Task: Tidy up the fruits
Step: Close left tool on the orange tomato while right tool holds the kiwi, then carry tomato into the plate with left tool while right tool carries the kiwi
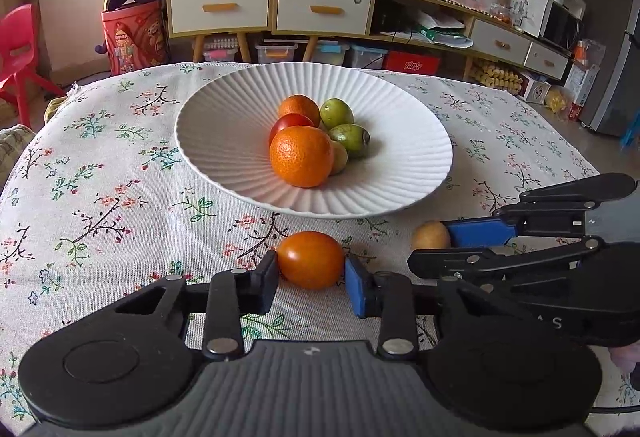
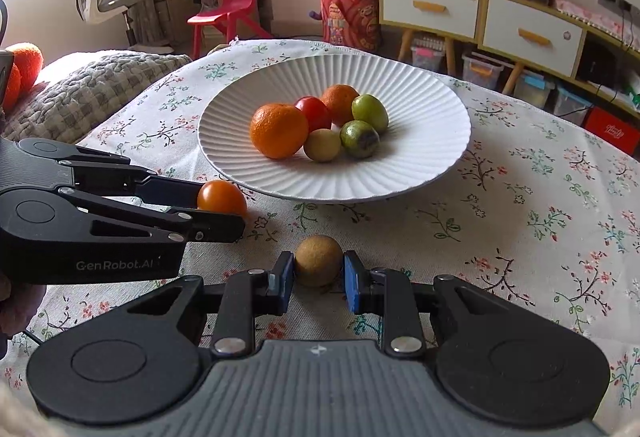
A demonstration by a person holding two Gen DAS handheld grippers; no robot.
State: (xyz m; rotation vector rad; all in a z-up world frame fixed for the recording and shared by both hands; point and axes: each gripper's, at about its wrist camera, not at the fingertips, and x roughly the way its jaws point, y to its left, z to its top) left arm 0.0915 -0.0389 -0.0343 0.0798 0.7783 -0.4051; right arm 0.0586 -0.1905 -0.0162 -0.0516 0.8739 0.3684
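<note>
My left hand-held gripper (image 1: 311, 279) is closed on the small orange fruit (image 1: 311, 259), one pad touching each flank, and the fruit sits low against the floral cloth (image 1: 120, 205) on the desk, just short of the near rim of the white ribbed plate (image 1: 224, 165). My right hand-held gripper (image 2: 319, 275) is clamped the same way on the brown round fruit (image 2: 319, 260), also down at cloth level and a little further back from the plate's edge. Both fruits lie straight ahead between my fingers, with the plate beyond them and the heap already in it, two oranges (image 1: 302, 157), a red tomato (image 1: 290, 125) and the green fruits (image 1: 337, 113), gathered toward the plate's middle. I judge the step to be lifting both pieces and carrying them into the plate. To do it well I want to hold the squeeze gentle, since the orange fruit looks soft-skinned and smooth and could slip or bruise. I should raise each hand straight up first, high enough to clear the raised rim, then go forward. The two tools are close beside each other, so I would keep them apart on the way. I would aim for the bare ribbed slope on the near side of the heap and set down low, because anything round dropped there will roll toward the middle and knock the others.
</note>
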